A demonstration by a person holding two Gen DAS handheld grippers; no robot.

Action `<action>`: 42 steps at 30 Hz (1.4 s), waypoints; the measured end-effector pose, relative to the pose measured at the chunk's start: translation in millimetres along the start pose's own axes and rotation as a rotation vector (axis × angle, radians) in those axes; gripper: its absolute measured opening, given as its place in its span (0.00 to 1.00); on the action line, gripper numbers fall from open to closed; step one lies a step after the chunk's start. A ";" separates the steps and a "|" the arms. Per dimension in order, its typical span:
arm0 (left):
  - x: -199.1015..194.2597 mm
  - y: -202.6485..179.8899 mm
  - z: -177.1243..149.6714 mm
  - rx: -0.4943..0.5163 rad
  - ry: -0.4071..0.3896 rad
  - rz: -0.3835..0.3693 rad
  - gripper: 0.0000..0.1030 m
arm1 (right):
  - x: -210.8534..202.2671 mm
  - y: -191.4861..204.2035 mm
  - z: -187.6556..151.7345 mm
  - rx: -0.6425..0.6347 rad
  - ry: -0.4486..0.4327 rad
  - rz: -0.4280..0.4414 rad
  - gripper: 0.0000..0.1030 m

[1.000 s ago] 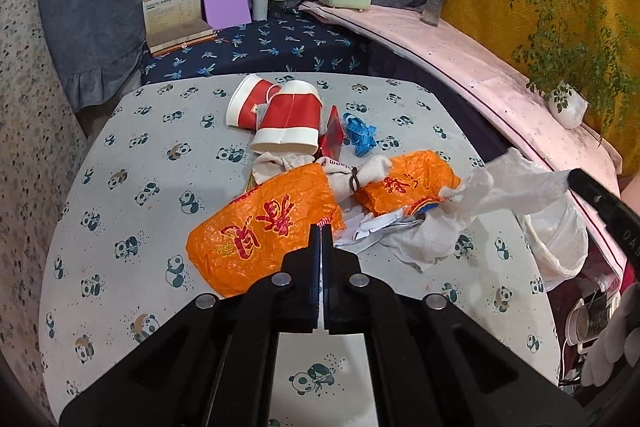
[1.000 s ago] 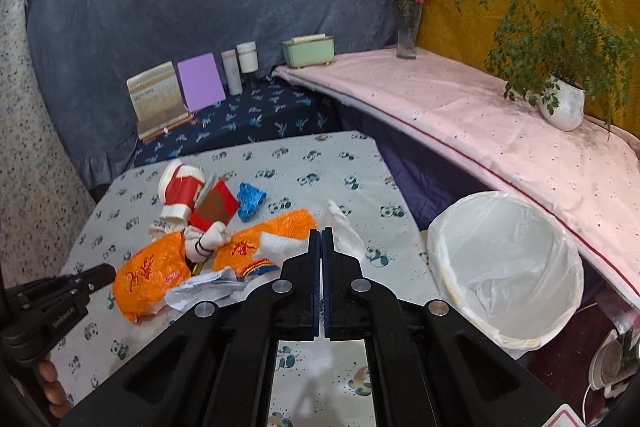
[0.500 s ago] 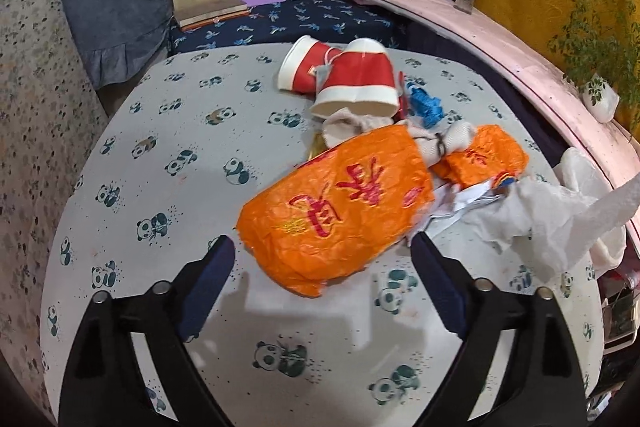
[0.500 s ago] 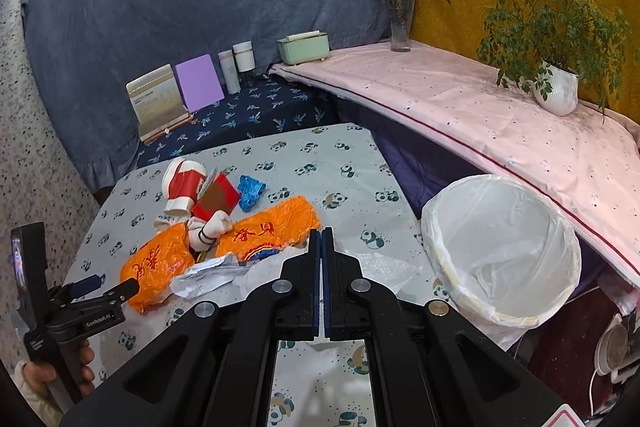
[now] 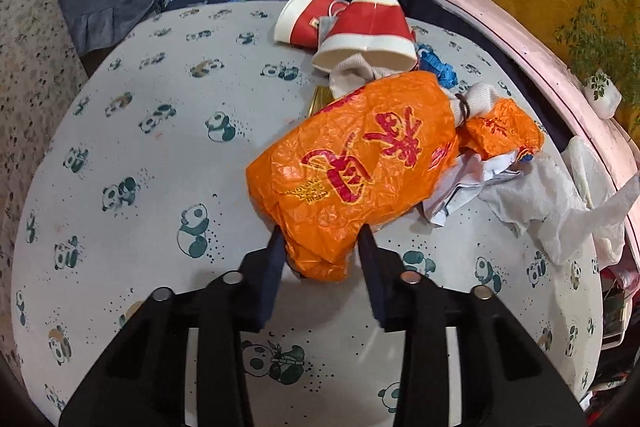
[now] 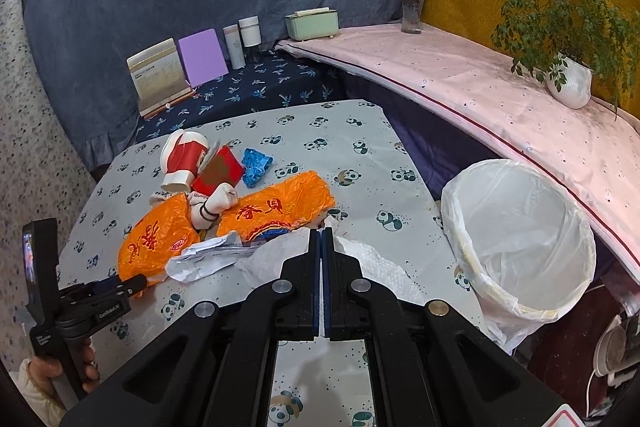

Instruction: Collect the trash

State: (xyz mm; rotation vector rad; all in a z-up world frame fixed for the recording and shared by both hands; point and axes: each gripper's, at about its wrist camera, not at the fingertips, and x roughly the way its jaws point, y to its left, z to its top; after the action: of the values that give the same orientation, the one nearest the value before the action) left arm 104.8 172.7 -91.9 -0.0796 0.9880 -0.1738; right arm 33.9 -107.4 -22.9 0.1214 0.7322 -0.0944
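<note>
A pile of trash lies on the panda-print table (image 5: 160, 167). It holds a large orange plastic bag (image 5: 352, 163), a second orange bag (image 5: 500, 131), two red paper cups (image 5: 364, 27), a blue scrap (image 5: 438, 67), crumpled paper (image 5: 460, 187) and a white tissue (image 5: 540, 195). My left gripper (image 5: 320, 247) straddles the near end of the large orange bag; its jaws are closing and both pads touch the bag. In the right wrist view my right gripper (image 6: 320, 239) is shut on the white tissue (image 6: 368, 259). The left gripper (image 6: 138, 281) shows at the orange bag (image 6: 156, 243).
A bin lined with a white bag (image 6: 532, 259) stands off the table's right edge. Behind, a dark blue shelf carries a booklet (image 6: 158, 79), a purple card (image 6: 202, 57), two bottles and a green box (image 6: 312, 23). A vase and a potted plant (image 6: 568, 83) stand on the pink ledge.
My left gripper went from shut to wide open, dropped onto the large orange bag and closed in around its near end. The right gripper stayed shut on the tissue and sank slightly.
</note>
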 end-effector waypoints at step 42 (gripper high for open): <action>-50.7 -249.9 55.0 0.348 -0.097 -0.197 0.14 | -77.4 -153.7 72.7 0.179 -0.281 -0.200 0.01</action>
State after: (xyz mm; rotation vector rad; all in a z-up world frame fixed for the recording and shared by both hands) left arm 96.0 -64.4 16.4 0.1332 0.8400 -0.5153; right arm 4.9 -266.4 70.8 0.2010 0.4526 -0.3617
